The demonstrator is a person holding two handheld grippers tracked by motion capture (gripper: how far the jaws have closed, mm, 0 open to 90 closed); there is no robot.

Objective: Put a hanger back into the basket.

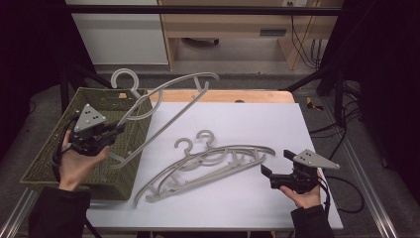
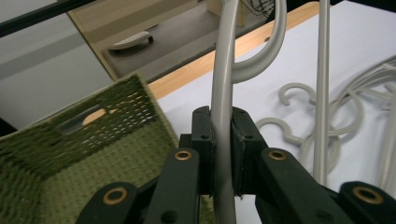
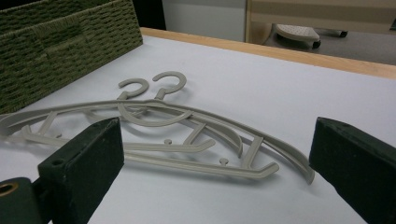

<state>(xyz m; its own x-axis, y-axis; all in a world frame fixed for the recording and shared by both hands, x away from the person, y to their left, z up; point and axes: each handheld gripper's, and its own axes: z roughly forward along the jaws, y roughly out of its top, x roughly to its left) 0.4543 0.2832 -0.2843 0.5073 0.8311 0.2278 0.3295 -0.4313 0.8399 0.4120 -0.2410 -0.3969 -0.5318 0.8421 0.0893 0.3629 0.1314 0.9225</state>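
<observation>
Right gripper (image 1: 273, 167): lower right of the high view, held in a hand (image 1: 306, 196) over the white table top (image 1: 257, 124). Jaws spread wide, nothing between them; in the right gripper view they stand at the lower left and lower right corners, cut off by the frame.

Flat hangers (image 1: 208, 166): two grey hangers stacked at the centre of the high view, lying flat on the table. Long axis runs from lower left to upper right; both hooks (image 3: 154, 86) lie side by side toward the upper edge. Overlap makes the individual bars hard to separate.

Left gripper (image 1: 119, 130): centre left of the high view, above the green woven basket (image 1: 44, 153). Jaws pressed onto a curved bar of the raised hanger (image 1: 163, 106); the left gripper view shows the pads (image 2: 204, 140) clamping it.

Raised hanger: tilted off the table, long axis from lower left to upper right, hook (image 1: 124, 82) at upper left. Its lower end is hidden behind the gripper and basket rim.
</observation>
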